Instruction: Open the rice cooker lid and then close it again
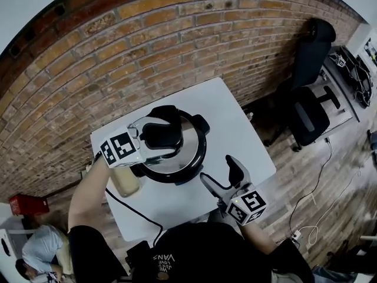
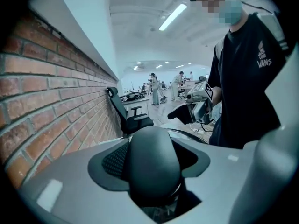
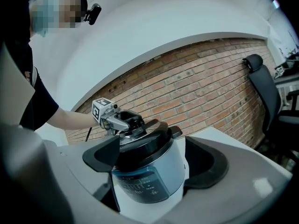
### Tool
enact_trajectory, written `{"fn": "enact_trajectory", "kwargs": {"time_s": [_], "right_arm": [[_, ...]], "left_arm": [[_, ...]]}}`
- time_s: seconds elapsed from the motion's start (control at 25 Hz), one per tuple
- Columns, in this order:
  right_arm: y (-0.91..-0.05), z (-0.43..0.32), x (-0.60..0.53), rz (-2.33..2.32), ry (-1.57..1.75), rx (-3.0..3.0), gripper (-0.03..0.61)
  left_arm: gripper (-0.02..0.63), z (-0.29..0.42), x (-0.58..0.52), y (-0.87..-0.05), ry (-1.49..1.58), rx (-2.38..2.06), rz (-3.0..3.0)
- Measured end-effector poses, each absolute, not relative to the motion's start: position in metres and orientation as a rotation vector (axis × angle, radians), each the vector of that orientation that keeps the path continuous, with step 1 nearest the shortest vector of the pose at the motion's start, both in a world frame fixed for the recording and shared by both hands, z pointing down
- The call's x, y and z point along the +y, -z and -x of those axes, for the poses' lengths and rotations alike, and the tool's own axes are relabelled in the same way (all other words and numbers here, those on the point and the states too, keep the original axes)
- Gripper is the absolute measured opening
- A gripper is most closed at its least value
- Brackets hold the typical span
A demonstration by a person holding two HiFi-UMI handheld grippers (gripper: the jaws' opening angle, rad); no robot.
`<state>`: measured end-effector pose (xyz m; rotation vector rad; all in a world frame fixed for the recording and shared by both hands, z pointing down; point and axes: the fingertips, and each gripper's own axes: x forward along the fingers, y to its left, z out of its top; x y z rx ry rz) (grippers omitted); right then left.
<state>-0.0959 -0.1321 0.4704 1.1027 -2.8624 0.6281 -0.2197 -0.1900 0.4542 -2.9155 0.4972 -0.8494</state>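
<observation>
While L gripper [image 1: 162,135] clamps lid handle [image 2: 152,162], R gripper [image 1: 218,170] sits at cooker's [image 3: 149,176] 4 o'clock, fingers apart.

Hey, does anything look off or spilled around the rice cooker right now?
Nothing stands out. The rice cooker stands upright on the table, lid on, left gripper closed on the lid handle; no spill or damage shows.

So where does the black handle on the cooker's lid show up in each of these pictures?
Head view: lid handle, at the centre, on top of the cooker.
Left gripper view: lid handle, large, bottom centre, between the jaws.
Right gripper view: lid handle, left of centre, on top of the cooker.
Shared landmark: the brick wall.
</observation>
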Motion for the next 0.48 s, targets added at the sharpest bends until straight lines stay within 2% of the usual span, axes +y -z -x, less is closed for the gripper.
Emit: {"fn": "enact_trajectory", "kwargs": {"time_s": [0.48], "right_arm": [[-0.474,0.073,-0.106,-1.282,-0.632,-2.815,0.43]], "left_arm": [[0.278,0.217,-0.187,-0.452,0.862,0.4,2.909]]}}
